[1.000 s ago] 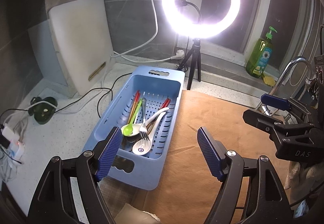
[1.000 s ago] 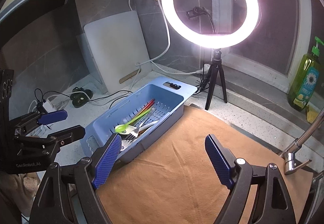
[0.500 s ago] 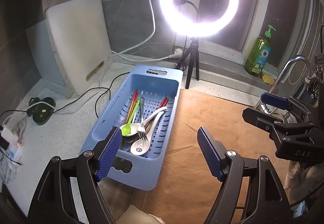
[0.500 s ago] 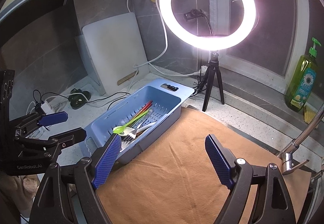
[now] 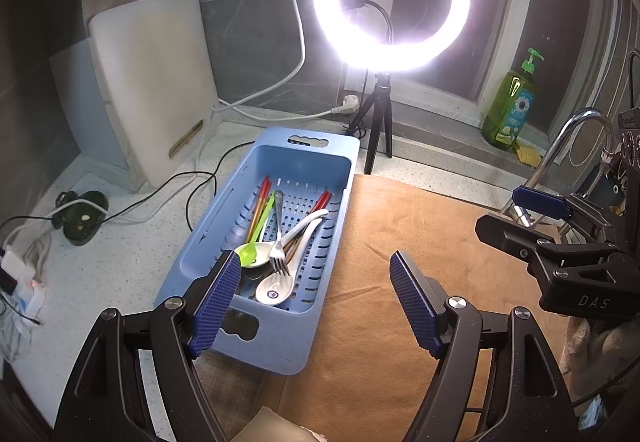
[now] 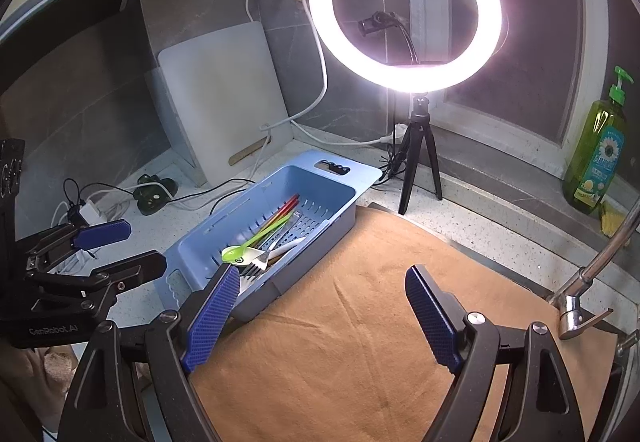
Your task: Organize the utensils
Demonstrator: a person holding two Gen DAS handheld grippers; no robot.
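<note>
Speckled countertop [image 5: 120, 242] carries my blue drainer basket [image 5: 208, 242] beside a tan mat [image 6: 380, 322]; fork [image 5: 277, 254], white spoon [image 5: 280, 282] and green spoon [image 5: 252, 250] lie inside. My left gripper [image 5: 316, 298] and right gripper [image 6: 322, 318] gape wide, holding nothing.

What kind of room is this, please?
Most likely a home kitchen counter: a faucet, a green dish soap bottle, and a blue drainer basket holding utensils.

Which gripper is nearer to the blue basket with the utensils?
Left. The left gripper hangs open at the near end of the blue basket, one finger over it. The right gripper, also open, is over the brown cloth beside it.
</note>
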